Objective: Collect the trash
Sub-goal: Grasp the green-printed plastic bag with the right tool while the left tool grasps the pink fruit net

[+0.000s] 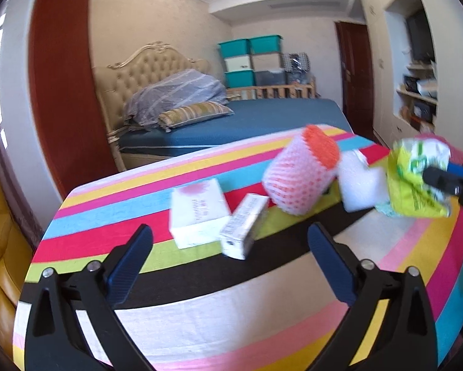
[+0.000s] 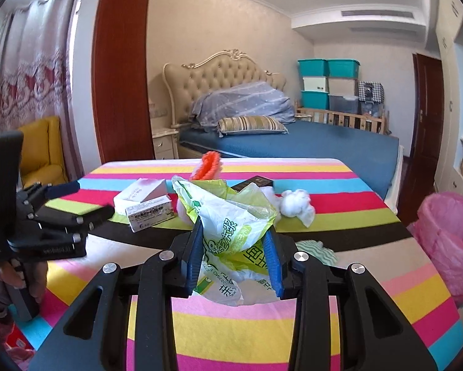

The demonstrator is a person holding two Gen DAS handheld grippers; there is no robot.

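Observation:
My right gripper (image 2: 234, 235) is shut on a crumpled green-and-white plastic bag (image 2: 228, 225) and holds it above the striped table (image 2: 262, 324); the bag also shows in the left wrist view (image 1: 417, 179). My left gripper (image 1: 231, 235) is open and empty, just short of two white boxes: a square one (image 1: 197, 213) and a narrow one (image 1: 244, 228). It also shows in the right wrist view (image 2: 86, 201). A pink foam net with an orange end (image 1: 299, 173) and a white crumpled tissue (image 2: 296, 204) lie further back.
A bin lined with a pink bag (image 2: 451, 241) stands on the floor right of the table. A dark box (image 2: 256, 182) and a teal cloth (image 2: 318, 250) lie on the table. A bed (image 2: 293, 142) stands behind, a yellow chair (image 2: 42, 151) at the left.

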